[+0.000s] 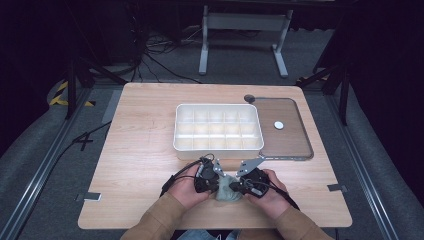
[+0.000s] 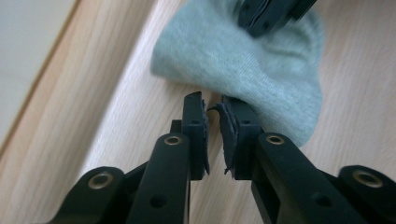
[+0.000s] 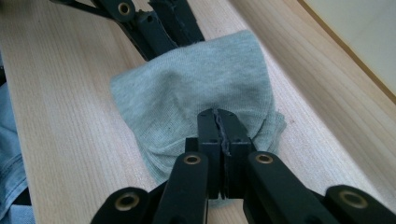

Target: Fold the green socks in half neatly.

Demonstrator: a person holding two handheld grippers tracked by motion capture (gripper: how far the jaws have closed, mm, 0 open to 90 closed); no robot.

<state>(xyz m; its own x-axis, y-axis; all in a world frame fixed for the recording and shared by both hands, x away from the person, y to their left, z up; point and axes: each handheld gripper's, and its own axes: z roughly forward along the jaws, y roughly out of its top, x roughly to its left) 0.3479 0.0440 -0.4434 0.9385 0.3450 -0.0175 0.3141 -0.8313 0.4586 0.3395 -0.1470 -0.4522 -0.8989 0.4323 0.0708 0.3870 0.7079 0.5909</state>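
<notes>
I have the grey sock (image 3: 196,98) lying bunched on the table (image 1: 145,165), directly between my two grippers. My right gripper (image 3: 218,116) has its jaws pressed together, pinching a fold at the sock's near edge. My left gripper (image 2: 212,109) sits at the opposite side, jaws slightly parted with a narrow gap, tips just touching the sock's edge without clamping it. A white compartment tray (image 1: 218,147) stands beyond both grippers.

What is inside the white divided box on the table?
The white divided box shows bare compartments, nothing in them. Its near wall hides the front row's floor. The grey cloth lies outside, between both hand-held grippers.
</notes>
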